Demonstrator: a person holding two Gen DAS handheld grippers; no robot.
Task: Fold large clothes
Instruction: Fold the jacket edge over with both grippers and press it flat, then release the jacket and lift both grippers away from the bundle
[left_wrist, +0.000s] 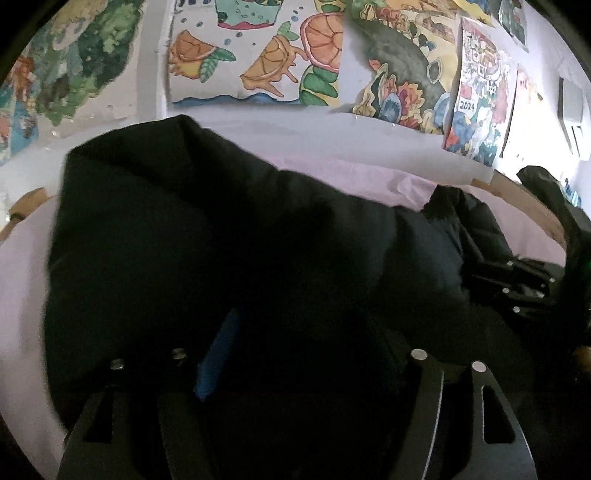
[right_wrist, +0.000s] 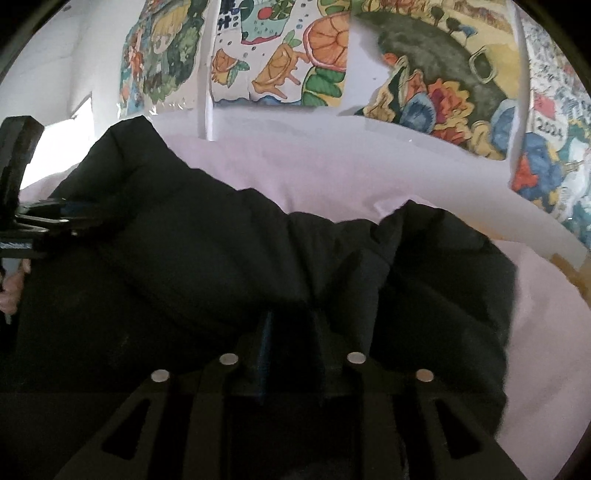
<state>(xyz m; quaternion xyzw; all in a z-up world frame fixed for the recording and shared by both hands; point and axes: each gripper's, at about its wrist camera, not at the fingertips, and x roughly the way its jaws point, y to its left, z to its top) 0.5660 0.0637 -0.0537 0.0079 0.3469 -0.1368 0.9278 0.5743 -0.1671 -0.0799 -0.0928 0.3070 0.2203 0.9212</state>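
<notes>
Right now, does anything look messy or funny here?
Yes. The black jacket on the pale pink sheet lies bunched in puffy humps, not flat. On the wall, the orange-slice painting has a torn, ragged bottom edge.

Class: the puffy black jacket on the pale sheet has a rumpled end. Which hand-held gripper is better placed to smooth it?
Probably the right hand-held gripper: the puffy black jacket bunches into folds directly ahead of it, while the left hand-held gripper faces the smoother end.
</notes>
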